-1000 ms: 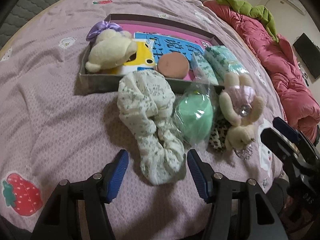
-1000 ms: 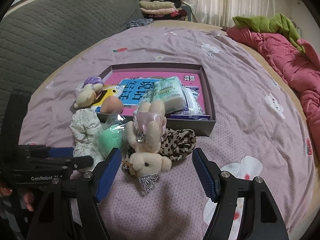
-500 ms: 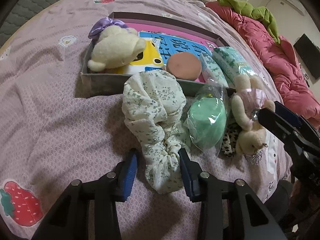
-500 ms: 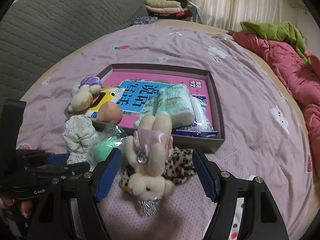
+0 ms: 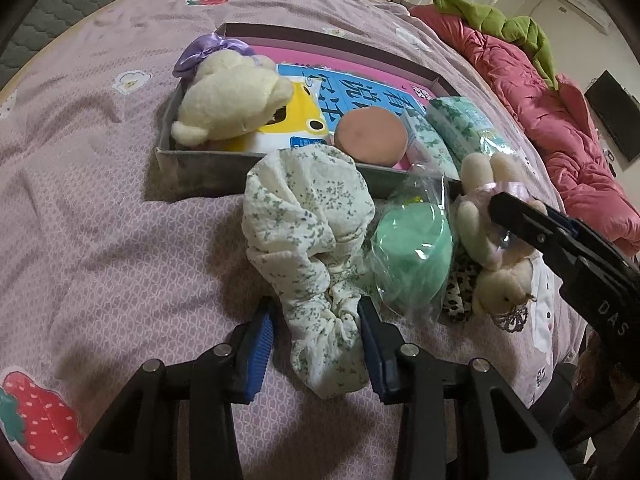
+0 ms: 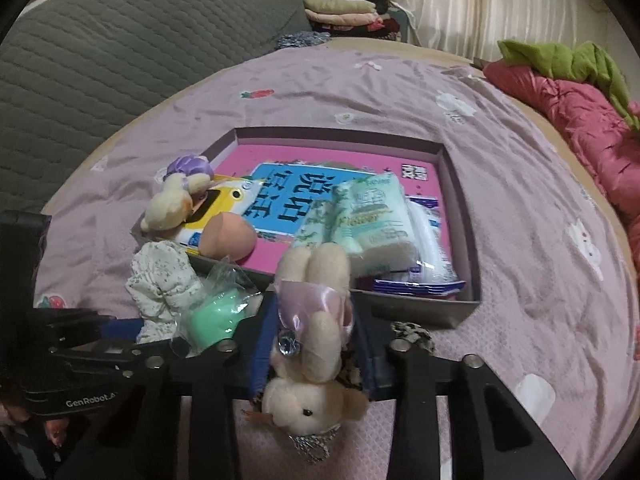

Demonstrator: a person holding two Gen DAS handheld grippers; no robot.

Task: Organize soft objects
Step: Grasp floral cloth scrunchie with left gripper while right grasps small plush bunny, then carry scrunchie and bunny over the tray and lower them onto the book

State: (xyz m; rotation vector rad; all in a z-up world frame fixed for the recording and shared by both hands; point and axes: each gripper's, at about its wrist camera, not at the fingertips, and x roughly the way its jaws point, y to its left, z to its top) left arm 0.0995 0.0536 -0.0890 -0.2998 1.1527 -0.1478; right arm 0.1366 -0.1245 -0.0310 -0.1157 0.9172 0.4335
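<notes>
L tool [image 5: 316, 340] grips floral cloth [image 5: 308, 232], R tool [image 6: 312, 344] just closed on plush bunny [image 6: 316, 344].

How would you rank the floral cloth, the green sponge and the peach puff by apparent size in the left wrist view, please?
1. floral cloth
2. green sponge, though nearness enlarges it
3. peach puff, farther away

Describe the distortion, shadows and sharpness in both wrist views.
Left wrist view: fisheye bends the purple bedsheet; dark vignette corners; soft shadow beside the grey cardboard tray; mostly sharp. Right wrist view: same curvature; dim indoor light; the cream plush rabbit nearest the lens looks slightly soft.
</notes>
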